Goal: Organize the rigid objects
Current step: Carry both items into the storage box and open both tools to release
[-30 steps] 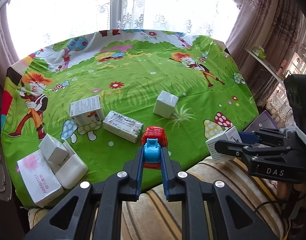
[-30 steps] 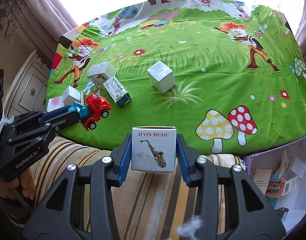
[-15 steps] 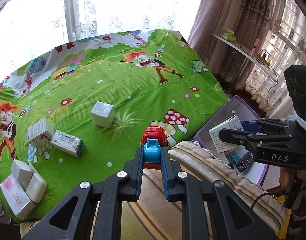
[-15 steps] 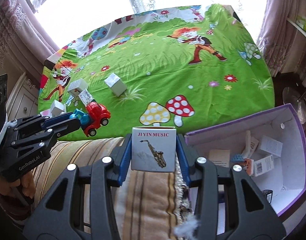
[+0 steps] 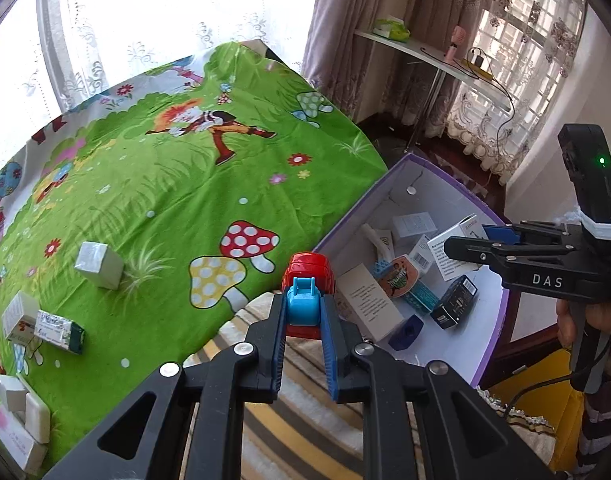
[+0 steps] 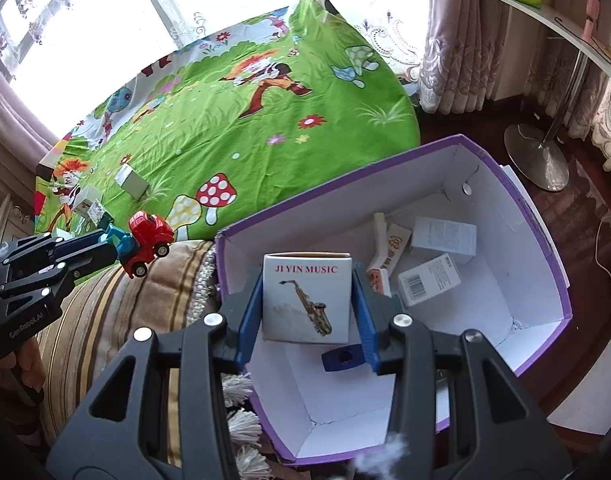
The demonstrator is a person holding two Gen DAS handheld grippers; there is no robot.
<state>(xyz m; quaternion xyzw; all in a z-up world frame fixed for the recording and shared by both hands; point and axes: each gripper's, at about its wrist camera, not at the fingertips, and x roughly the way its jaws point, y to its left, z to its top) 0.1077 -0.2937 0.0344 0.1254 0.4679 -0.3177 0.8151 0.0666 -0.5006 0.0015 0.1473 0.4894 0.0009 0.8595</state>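
Toy truck (image 5: pixel 305 300) pinched in left tongs (image 5: pixel 303 332); saxophone box (image 6: pixel 307 298) pinched in right tongs (image 6: pixel 307 320) over purple box (image 6: pixel 537 240).

storage box (image 6: pixel 545 248) right of bed (image 6: pixel 265 128) | small boxes (image 6: pixel 429 284) inside

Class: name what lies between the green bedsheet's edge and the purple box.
A striped cushion with white tassels lies between the green bedsheet and purple box; the right wrist view shows it best.

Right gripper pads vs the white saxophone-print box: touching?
Touching. The right wrist view shows both blue pads pressed flat against the sides of the white saxophone-print box, no gap, box held off the purple box below.
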